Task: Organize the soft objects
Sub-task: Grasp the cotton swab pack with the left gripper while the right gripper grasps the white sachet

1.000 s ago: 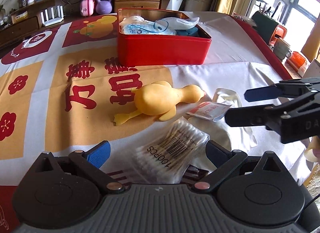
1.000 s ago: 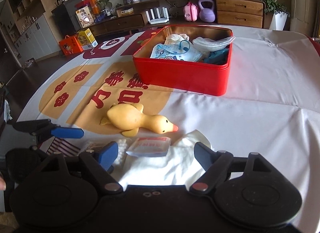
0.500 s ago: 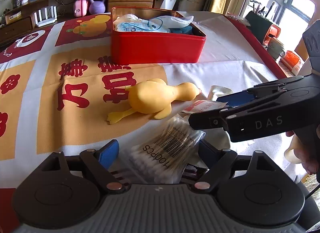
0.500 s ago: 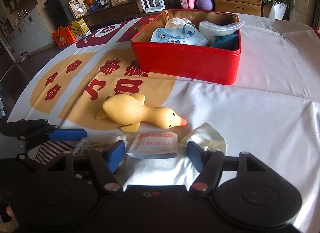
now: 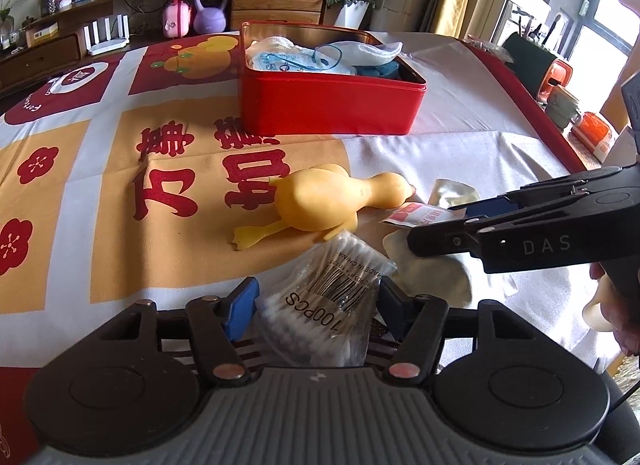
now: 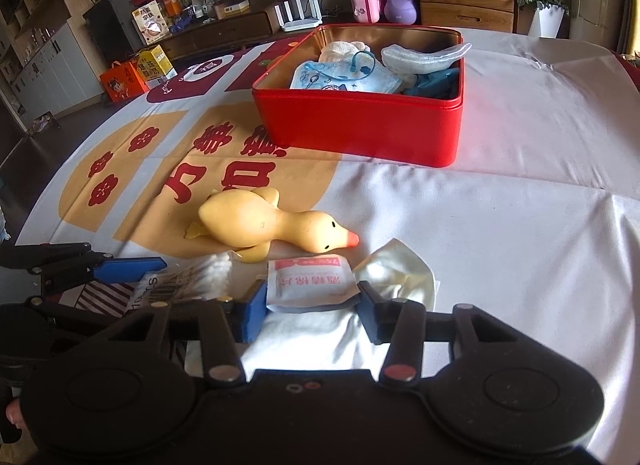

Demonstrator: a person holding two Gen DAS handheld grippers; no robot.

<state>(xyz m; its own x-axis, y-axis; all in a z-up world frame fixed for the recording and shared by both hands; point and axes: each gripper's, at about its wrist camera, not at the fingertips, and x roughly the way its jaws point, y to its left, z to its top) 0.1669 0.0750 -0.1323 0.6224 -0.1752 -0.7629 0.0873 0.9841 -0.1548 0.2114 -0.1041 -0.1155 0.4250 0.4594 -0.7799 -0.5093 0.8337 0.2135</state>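
A yellow rubber duck (image 5: pixel 324 201) (image 6: pixel 260 227) lies on its side on the tablecloth. A bag of cotton swabs (image 5: pixel 328 301) (image 6: pixel 188 277) lies between the open fingers of my left gripper (image 5: pixel 314 307). A white-and-red sachet (image 6: pixel 310 283) (image 5: pixel 420 217) lies between the open fingers of my right gripper (image 6: pixel 312 315), on a white cloth (image 6: pixel 396 273). The red tin box (image 5: pixel 332 101) (image 6: pixel 360 125) behind holds masks and cloths.
The right gripper's arm (image 5: pixel 540 225) crosses the right of the left wrist view, close over the white cloth (image 5: pixel 436 265). A sideboard (image 6: pixel 360 21) with a purple kettlebell stands beyond the table. Cups and an orange pouch (image 5: pixel 568 113) sit at the right edge.
Both grippers have moved forward. The swab bag now lies between the left fingers and the sachet between the right fingers. The right fingers have narrowed somewhat.
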